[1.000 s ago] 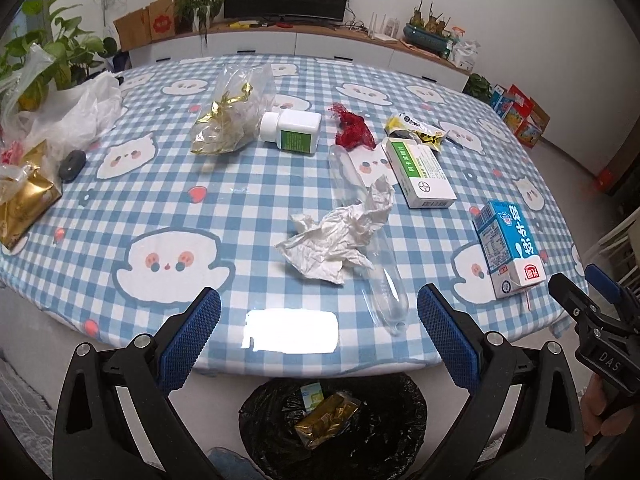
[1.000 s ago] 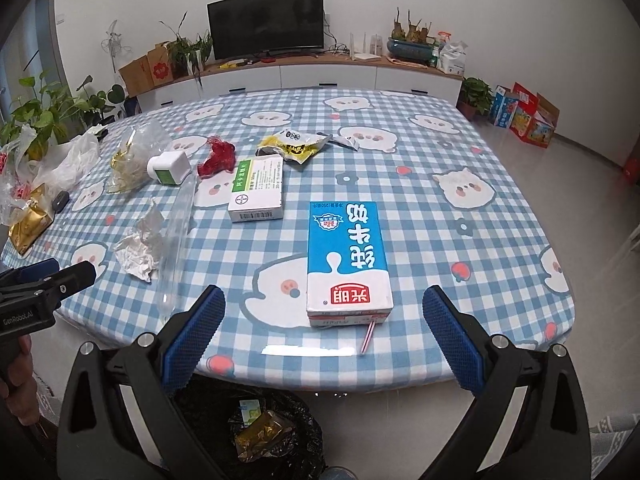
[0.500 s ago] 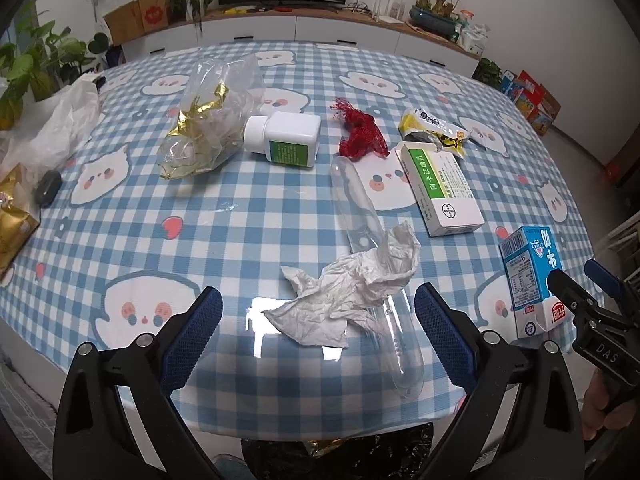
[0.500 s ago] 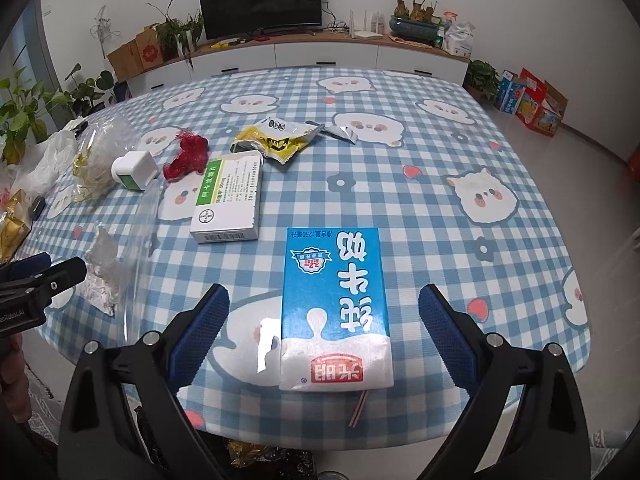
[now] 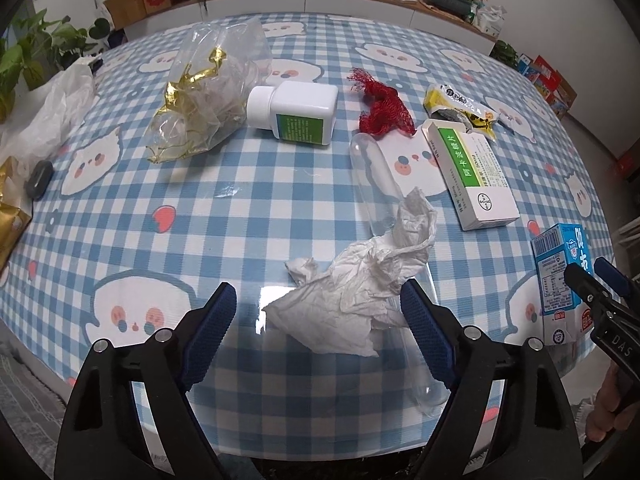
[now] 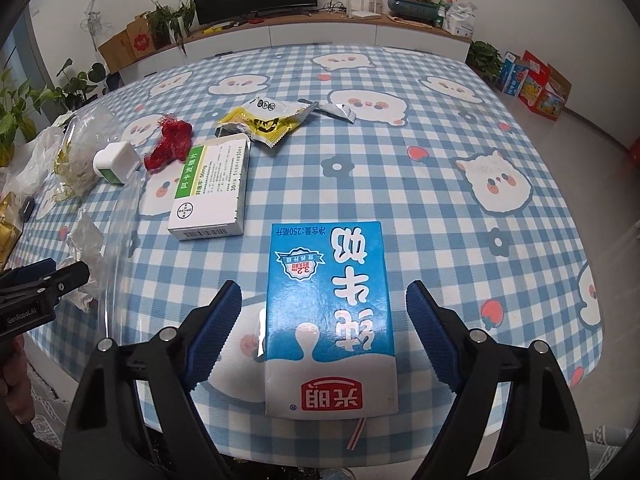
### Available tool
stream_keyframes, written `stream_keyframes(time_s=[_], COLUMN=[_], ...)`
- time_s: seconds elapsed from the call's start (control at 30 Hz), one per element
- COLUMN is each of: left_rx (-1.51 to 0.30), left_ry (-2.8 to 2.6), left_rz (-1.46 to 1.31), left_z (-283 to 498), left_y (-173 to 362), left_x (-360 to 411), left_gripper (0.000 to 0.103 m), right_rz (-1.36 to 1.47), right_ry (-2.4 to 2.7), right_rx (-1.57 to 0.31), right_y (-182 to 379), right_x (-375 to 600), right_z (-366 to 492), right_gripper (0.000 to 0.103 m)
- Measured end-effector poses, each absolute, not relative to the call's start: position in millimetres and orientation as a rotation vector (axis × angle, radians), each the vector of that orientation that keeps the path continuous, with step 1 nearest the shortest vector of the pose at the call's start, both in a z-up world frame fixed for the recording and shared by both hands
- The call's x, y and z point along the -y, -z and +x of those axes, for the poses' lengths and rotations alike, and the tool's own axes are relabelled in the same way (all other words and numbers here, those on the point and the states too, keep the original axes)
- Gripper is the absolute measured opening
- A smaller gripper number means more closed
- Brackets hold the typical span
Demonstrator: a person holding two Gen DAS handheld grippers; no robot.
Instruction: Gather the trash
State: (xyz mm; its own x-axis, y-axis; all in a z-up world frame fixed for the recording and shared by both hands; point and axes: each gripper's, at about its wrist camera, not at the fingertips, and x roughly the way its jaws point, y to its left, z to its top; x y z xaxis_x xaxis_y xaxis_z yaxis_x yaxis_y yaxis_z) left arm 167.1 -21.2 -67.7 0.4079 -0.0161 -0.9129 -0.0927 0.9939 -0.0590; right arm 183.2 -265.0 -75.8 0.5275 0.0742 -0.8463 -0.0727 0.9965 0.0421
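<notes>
On the tabletop: left hand-held gripper narrowing, still apart, around tissue; right hand-held gripper likewise around carton. Pickups imminent.

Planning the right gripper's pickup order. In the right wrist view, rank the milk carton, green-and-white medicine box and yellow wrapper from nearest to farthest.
From the right gripper:
1. Milk carton, lying between the open jaws at the table's near edge.
2. Medicine box, farther back, to the left.
3. Yellow wrapper, beyond the box, toward the table's middle.
</notes>
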Motion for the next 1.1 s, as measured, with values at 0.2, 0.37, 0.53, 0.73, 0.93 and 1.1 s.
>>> stream_keyframes(time_s=[0.2,0.37,0.53,0.73,0.93,1.1], left_rx=[-1.165,-1.179,-1.209,-1.204,-1.210,-1.189], left_ry=[-0.056,-0.056,-0.041,-0.047,-0.057,-0.056], left_rz=[-0.094,-0.091,-0.092,-0.064,-0.070,-0.068], left_z=[169.5,171.8,175.7,176.2,176.6,173.0], left_y=[73.9,79.3,86.8,86.7,86.7,81.7], left_x=[20.4,19.2,19.9,23.1,21.1,20.7], left_gripper=[0.073,0.064,0.045,0.025,0.007,0.006], right_rz=[0.005,0.006,0.005,0.001,0.009,0.013], right_ry=[-0.088,-0.079,-0.069,-0.065,-0.061,-0.053], right_rx=[-1.034,-1.047,-1.064,-1.067,-1.066,-1.063], right_y=[81.0,84.6,89.5,90.9,90.5,89.5], right_x=[262.2,260.5,261.1,261.1,262.7,265.3], right_z=[185.6,188.9,191.8,192.5,192.0,192.1], right_gripper=[0.073,0.069,0.063,0.063,0.061,0.061])
